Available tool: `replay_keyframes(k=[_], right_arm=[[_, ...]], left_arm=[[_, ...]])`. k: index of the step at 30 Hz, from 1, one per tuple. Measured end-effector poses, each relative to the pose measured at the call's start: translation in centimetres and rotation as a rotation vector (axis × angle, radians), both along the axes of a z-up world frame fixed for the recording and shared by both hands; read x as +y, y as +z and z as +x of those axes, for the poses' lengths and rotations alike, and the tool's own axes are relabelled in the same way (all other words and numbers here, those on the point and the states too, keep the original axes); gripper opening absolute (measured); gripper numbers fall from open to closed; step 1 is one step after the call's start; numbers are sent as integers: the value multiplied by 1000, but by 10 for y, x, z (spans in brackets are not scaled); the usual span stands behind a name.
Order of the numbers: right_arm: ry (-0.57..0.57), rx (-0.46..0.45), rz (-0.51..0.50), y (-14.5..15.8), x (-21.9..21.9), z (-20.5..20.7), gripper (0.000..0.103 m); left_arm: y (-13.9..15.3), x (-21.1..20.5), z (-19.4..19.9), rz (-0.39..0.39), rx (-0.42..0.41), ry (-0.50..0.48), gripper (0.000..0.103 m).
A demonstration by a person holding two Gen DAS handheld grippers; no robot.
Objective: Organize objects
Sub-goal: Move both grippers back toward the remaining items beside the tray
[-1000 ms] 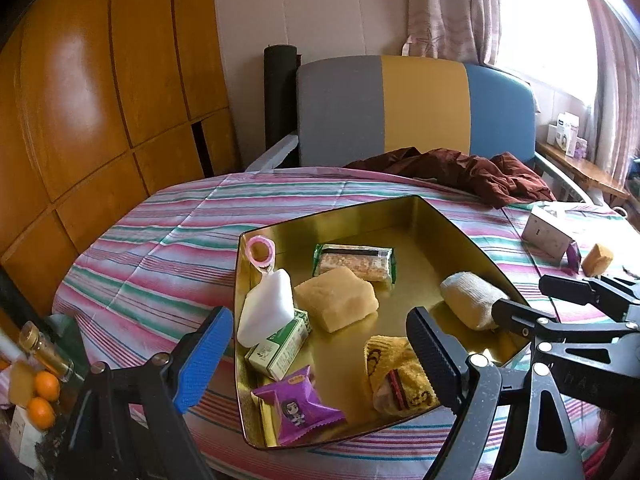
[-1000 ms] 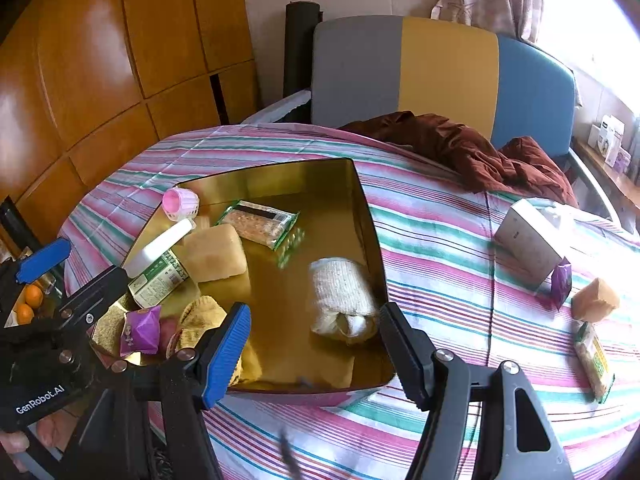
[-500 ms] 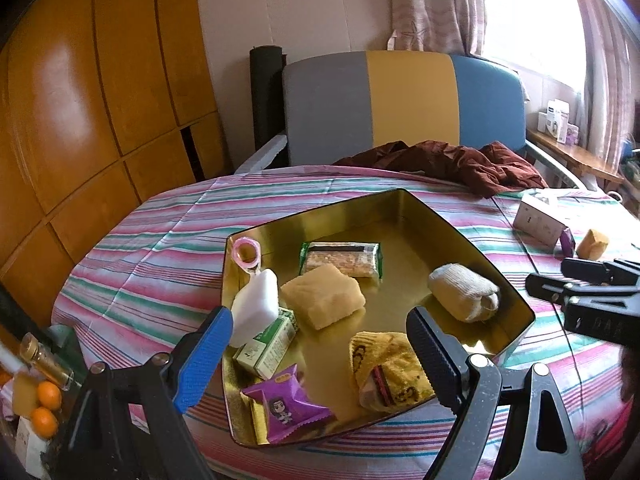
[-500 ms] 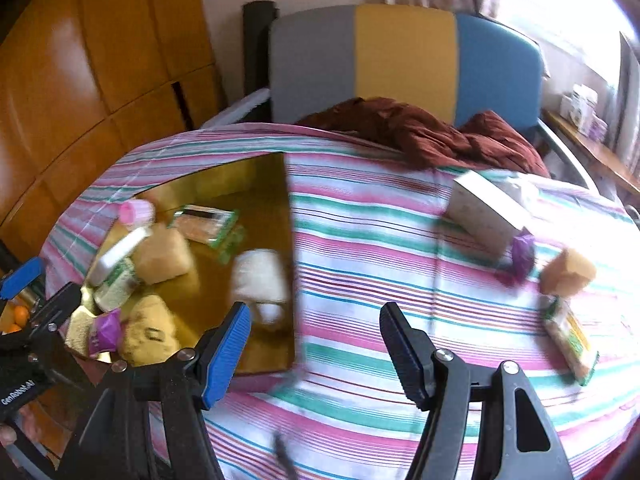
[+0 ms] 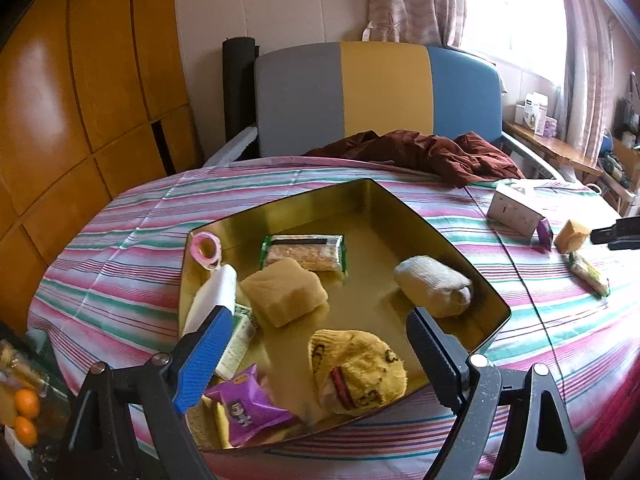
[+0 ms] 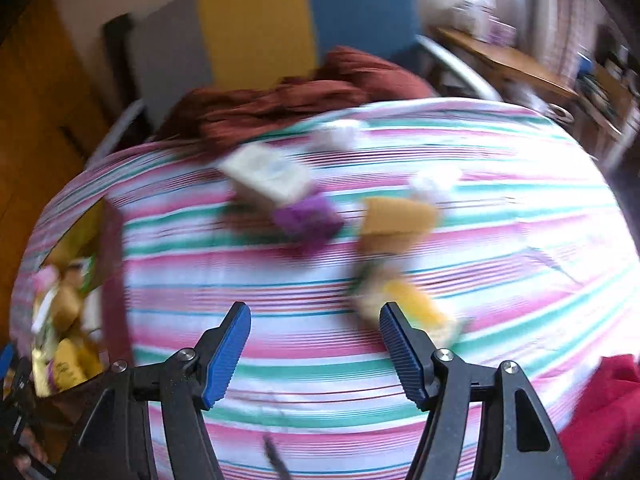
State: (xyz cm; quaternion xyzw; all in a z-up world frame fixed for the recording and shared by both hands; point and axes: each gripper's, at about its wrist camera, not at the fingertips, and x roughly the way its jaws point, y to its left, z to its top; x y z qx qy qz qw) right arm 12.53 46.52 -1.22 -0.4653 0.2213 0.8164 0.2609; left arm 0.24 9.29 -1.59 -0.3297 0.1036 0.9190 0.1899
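A gold tin tray (image 5: 404, 206) on the striped table holds a white rolled sock (image 5: 434, 290), a yellow knitted piece (image 5: 356, 368), a tan sponge (image 5: 284, 294), a snack bar (image 5: 304, 252), a purple packet (image 5: 248, 408), a white bottle (image 5: 212, 298) and a pink ring (image 5: 205, 249). My left gripper (image 5: 316, 364) hovers open over the tray's near edge, nothing between its fingers. My right gripper (image 6: 314, 354) is open and empty above the cloth, in a blurred view, just short of a snack bar (image 6: 404, 304), a tan sponge (image 6: 396, 220), a purple packet (image 6: 306, 216) and a white box (image 6: 266, 176).
A dark red cloth (image 5: 420, 154) lies at the table's far edge before a grey, yellow and blue chair (image 5: 376, 96). Oranges (image 5: 26, 414) and a small bottle (image 5: 20, 364) sit low left. A red fabric (image 6: 604, 420) shows at the right wrist view's lower right.
My right gripper swung from above the tray rightward to the loose items on the cloth, rolling as it went. The left gripper shifted only slightly. Nothing was picked up.
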Motion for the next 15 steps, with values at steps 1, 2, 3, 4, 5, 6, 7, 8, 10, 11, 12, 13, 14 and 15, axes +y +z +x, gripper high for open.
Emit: replay_keyframes(k=[1,2,3,4,5,6,7,8,10,11,12,13,14,15], right_arm=[[-27,-23,-10,-2,14,6,69],[-42,-38,-19,-4,23,10,69],[-49,-52,-28,-6,32,13,69],[-56,-71,-37,-9,40,16,69],[-60,-99,-44,-13,48,15,70],[-55,-121,-49,-17,52,15,71],[-43,-148,-55,-21,55,13,73],[-25,-180,-54,-27,57,10,73],[8,-223,-43,-34,56,3,73],[31,-241,-37,-38,56,-3,73],[53,-258,-34,-42,55,-7,74],[76,-277,-30,-46,54,-10,75],[103,-307,-23,-52,54,-15,75],[117,-330,-15,-56,54,-19,75]], left_arm=[[-1,2,0,1,-4,-4,89],[-1,4,-1,3,-8,-11,89],[-1,6,-1,5,-10,-18,89],[0,8,-2,6,-10,-26,89],[1,12,-1,8,-10,-38,89],[2,15,-1,8,-8,-48,89],[3,19,0,7,-7,-57,89],[4,24,1,7,-5,-72,89],[7,31,2,8,-4,-94,89],[8,35,3,7,-3,-106,89],[9,40,3,4,-2,-119,89],[9,44,4,2,-2,-129,89],[10,48,5,1,-3,-139,89],[11,53,4,1,-5,-152,89]])
